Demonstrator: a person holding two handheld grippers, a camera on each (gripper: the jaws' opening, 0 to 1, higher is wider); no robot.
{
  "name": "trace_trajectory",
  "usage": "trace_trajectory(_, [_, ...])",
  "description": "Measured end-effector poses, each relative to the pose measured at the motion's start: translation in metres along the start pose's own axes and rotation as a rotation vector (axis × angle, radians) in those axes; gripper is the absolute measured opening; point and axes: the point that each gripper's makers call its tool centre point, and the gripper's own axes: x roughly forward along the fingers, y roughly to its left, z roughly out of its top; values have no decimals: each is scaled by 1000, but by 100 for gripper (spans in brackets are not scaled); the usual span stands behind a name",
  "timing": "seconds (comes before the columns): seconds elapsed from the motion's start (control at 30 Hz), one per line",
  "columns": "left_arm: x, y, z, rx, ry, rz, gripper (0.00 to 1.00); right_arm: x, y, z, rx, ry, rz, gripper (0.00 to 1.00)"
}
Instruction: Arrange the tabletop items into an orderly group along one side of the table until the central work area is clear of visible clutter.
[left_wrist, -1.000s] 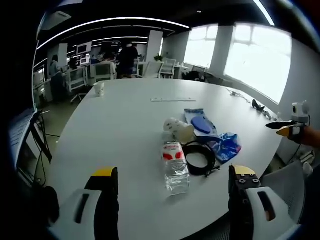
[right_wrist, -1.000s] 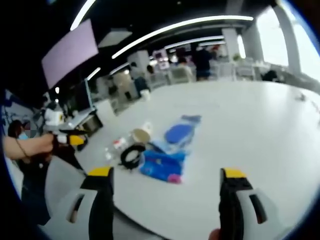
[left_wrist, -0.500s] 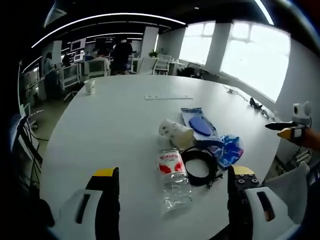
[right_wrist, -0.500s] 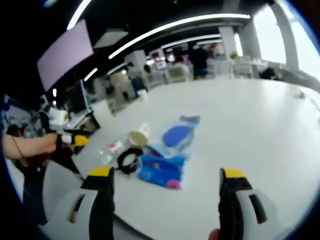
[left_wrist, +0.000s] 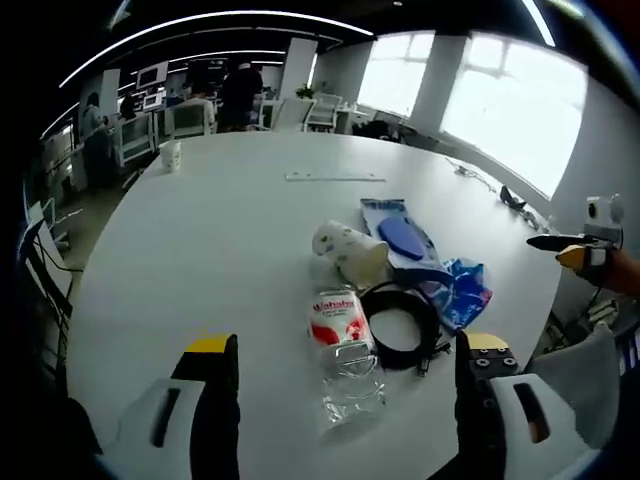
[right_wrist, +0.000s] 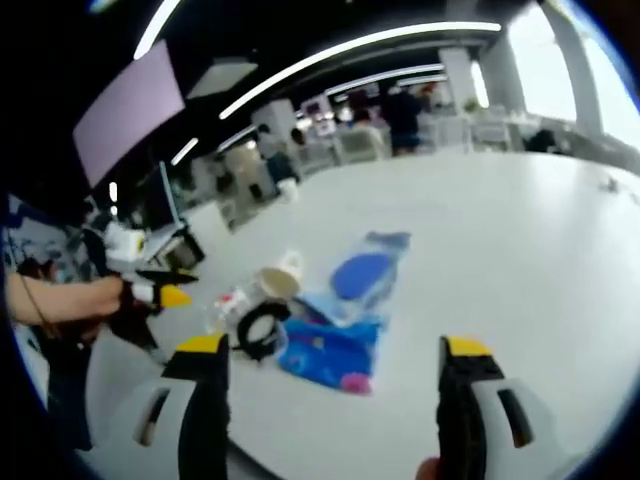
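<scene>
On the white round table (left_wrist: 220, 230) a clear plastic bottle (left_wrist: 342, 350) with a red label lies on its side. Beside it are a black coiled cable (left_wrist: 400, 325), a tipped paper cup (left_wrist: 348, 252), a blue bag (left_wrist: 462, 290) and a clear pouch with a blue item (left_wrist: 397, 232). My left gripper (left_wrist: 345, 372) hangs open just short of the bottle. My right gripper (right_wrist: 335, 375) is open above the table edge, with the blue bag (right_wrist: 328, 355), cable (right_wrist: 258, 328), cup (right_wrist: 277, 282), pouch (right_wrist: 362, 272) and bottle (right_wrist: 228, 303) ahead. The right gripper (left_wrist: 575, 255) appears at the far right of the left gripper view, the left gripper (right_wrist: 160, 295) at the left of the right gripper view.
A white paper cup (left_wrist: 170, 155) stands at the table's far left edge. A flat white strip (left_wrist: 335, 177) lies further back, and a dark cable (left_wrist: 515, 208) lies near the window side. Office chairs, desks and people fill the room behind. A grey chair (left_wrist: 590, 385) stands at right.
The left gripper view has closed in on the cluster, so the bottle and cable sit nearer the jaws. The right gripper view has shifted slightly. The items lie unmoved.
</scene>
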Motion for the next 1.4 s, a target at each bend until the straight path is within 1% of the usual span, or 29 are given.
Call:
trace_trajectory(0.07, [4,2,-1,-4,9,1,88,2,1,4,18,-19,9,83])
trace_trajectory(0.2, [12,-1,-3,-12,22,0,88,3,1,8,51,-42,13,82])
trace_trajectory(0.23, [13,-1,-3,-11,24,-1,88,2,1,13,92,-72,22,82])
trace_trajectory(0.3, [18,-3,-6,-22,34,-16,88,-2,-2,17,139,-107,16,81])
trace_trajectory(0.37, [22,-5,-9,-50,49,-40,88,-4,-5,14,129,-97,-2,81])
trace_trajectory(0.47, [26,-4,-12,-40,56,-36,88,-7,-5,10,105,-75,-6,81])
trace_trajectory(0.6, [30,-6,-14,-37,65,-40,87,-11,-5,4,108,-63,-18,81])
trace_trajectory(0.73, [34,-5,-15,-33,74,-31,86,-10,0,-1,83,-36,-15,81])
trace_trajectory(0.97, [44,-7,-25,-44,99,-25,85,-7,5,1,91,-44,-7,80])
trace_trajectory(1.17, [47,-10,-33,-30,130,-26,84,-7,5,1,96,-44,-9,80])
trace_trajectory(1.27, [49,-8,-38,-44,147,-20,85,-6,5,0,99,-41,-6,79])
trace_trajectory(1.4, [50,-8,-40,-43,155,-13,84,-5,6,0,98,-39,-3,79])
